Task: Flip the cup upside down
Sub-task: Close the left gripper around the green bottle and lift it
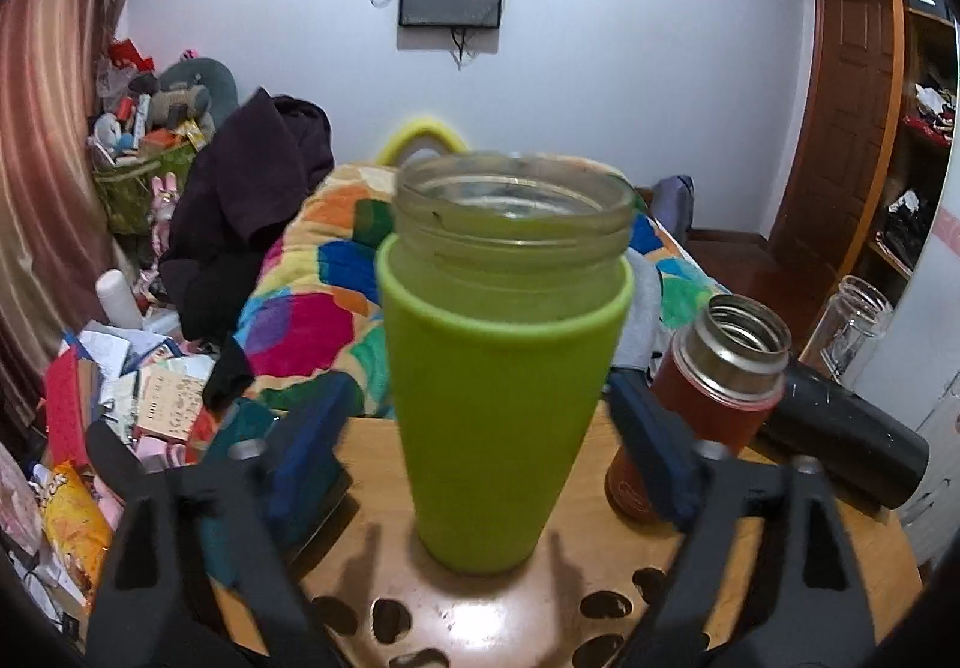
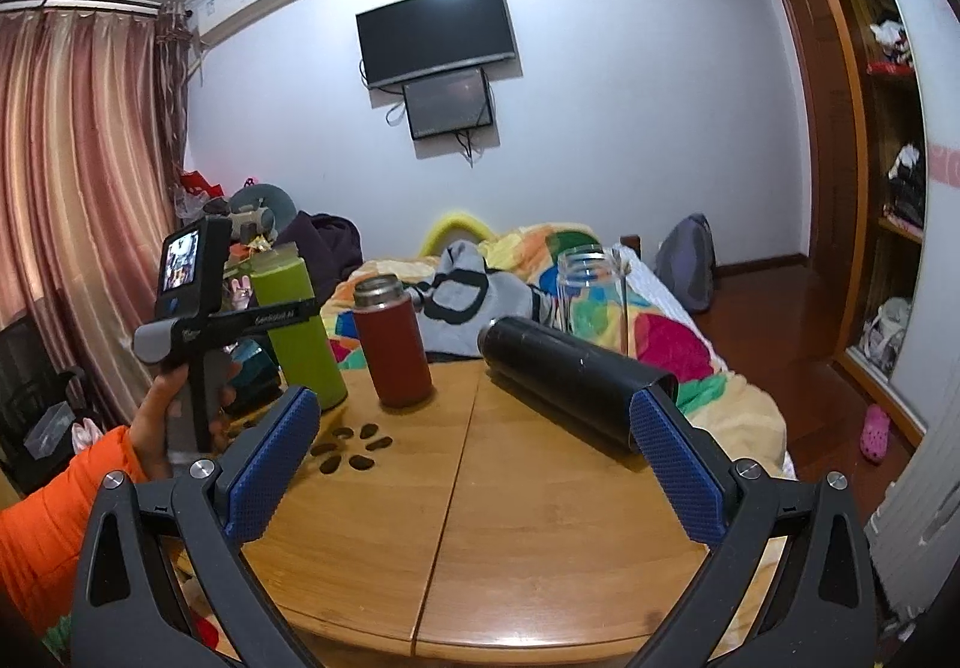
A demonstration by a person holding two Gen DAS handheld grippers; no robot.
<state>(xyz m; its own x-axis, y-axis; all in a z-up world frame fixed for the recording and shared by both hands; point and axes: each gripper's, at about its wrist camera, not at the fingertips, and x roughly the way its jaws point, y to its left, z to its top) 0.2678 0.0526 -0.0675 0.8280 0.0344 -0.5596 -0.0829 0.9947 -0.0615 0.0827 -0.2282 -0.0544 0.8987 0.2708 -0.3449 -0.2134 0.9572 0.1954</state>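
1. Green sleeve over clear glass: the cup (image 1: 501, 368) stands upright, mouth up, on the wooden surface (image 1: 606, 566), between the blue pads (image 1: 306, 446) of the left gripper (image 1: 480, 458).
2. Left gripper is spread wide; both pads stand clear of the cup's sides, neither touching it.
3. From the right wrist view the same cup (image 2: 300, 332) sits near the surface's left edge, partly behind the left gripper's body and its small camera screen (image 2: 180, 263).
4. A hand (image 2: 174, 416) in an orange sleeve (image 2: 54, 536) grips that tool's handle.
5. Right gripper (image 2: 474, 464) hangs wide apart above the surface (image 2: 480, 560), holding nothing.
6. A red flask (image 2: 393, 344) with a steel neck stands upright just beside the cup, lid off.
7. A black cylinder (image 2: 570, 386) lies on its side toward the right; a clear glass jar (image 2: 591, 296) stands upright behind it.
8. Dark oval marks (image 2: 354, 446) form a flower pattern on the wood in front of the cup.
9. A bed (image 2: 660, 344) with a colourful blanket lies beyond.
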